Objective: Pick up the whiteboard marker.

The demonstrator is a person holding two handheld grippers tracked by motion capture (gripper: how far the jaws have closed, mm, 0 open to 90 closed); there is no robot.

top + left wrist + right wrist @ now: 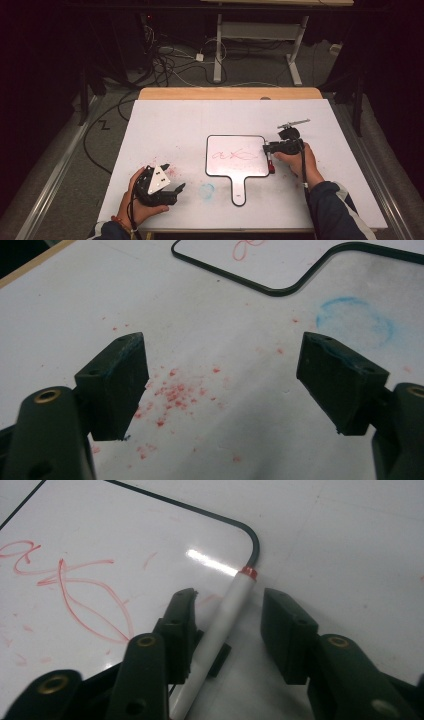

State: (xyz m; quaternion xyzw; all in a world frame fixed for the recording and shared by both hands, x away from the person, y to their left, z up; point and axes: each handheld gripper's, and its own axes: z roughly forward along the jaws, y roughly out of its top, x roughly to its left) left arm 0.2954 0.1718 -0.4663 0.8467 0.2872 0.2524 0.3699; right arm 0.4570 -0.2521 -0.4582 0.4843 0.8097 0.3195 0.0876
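While the left tool (172, 181) sat spread at lower left on the desk (165, 120), the right tool (227, 615) straddled, unpinched, a marker (220, 625) at the whiteboard (235, 155) edge, frame centre-right.

Marker (220, 625) lower end runs off the bottom edge of the right gripper view, so its tip is not visible; whether the fingers (287, 630) touch the barrel cannot be told. Whiteboard (100, 540) cut off at left and top there. In the left gripper view, whiteboard (280, 260) cut by the top edge, red scribble (245, 247) mostly out of frame. Scribble (234, 154) in the high view too small to read.
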